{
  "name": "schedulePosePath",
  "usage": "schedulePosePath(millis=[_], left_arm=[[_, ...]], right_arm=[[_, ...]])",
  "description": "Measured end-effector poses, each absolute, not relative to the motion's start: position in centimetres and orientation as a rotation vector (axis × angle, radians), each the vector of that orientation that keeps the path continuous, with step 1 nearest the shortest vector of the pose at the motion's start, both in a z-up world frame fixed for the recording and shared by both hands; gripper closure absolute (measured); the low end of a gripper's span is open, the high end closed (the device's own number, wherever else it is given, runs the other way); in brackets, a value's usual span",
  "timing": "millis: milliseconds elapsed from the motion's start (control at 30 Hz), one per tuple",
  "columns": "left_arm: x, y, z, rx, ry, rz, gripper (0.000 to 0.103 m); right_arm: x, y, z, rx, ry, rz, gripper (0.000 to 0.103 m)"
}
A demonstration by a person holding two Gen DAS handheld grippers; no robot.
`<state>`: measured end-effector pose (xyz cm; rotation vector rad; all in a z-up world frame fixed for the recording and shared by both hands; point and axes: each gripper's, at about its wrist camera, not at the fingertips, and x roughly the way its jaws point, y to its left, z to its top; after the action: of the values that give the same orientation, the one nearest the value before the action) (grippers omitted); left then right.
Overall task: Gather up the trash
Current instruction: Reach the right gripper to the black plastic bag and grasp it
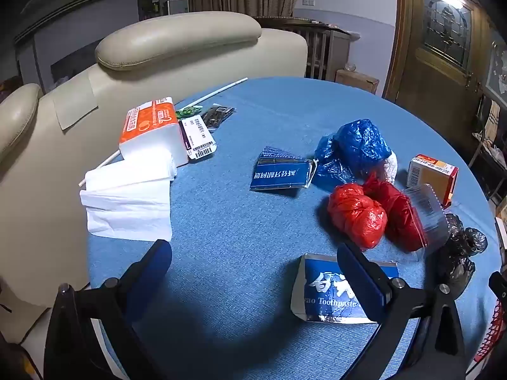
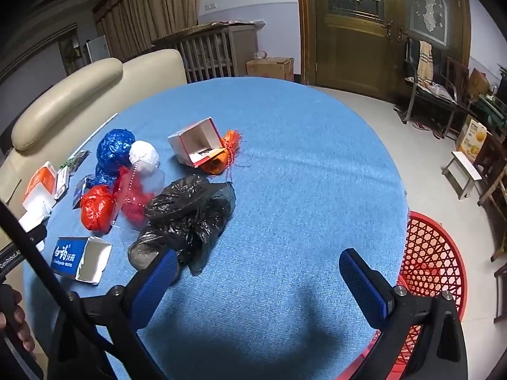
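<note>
Trash lies on a round table with a blue cloth (image 1: 237, 221). In the left wrist view I see a blue plastic bag ball (image 1: 358, 145), two red bag balls (image 1: 358, 215), a flattened blue carton (image 1: 282, 171), a blue toothpaste box (image 1: 326, 291), a black bag (image 1: 459, 253) and an orange-white box (image 1: 432, 174). My left gripper (image 1: 253, 259) is open and empty above the cloth. In the right wrist view my right gripper (image 2: 258, 269) is open and empty; its left finger is next to the black bag (image 2: 187, 215). A red mesh basket (image 2: 431, 266) stands beside the table.
A tissue pack (image 1: 152, 126) with loose white tissues (image 1: 126, 196), a label card and a white stick lie at the table's left. A beige sofa (image 1: 158, 47) is behind the table. An open white box with orange netting (image 2: 202, 145) lies mid-table. Chairs and a stool stand at right.
</note>
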<state>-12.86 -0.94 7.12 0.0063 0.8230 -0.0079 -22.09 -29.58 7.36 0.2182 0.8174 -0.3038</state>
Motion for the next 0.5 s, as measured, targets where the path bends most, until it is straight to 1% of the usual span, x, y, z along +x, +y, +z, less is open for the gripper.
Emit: schedulePosePath(millis=[500], left_arm=[[-14.5,-1.5,7.8,0.010,0.805,-0.034,0.000]], right_arm=[[-22.3,-29.8,7.2,0.232,0.809,-0.297,0.000]])
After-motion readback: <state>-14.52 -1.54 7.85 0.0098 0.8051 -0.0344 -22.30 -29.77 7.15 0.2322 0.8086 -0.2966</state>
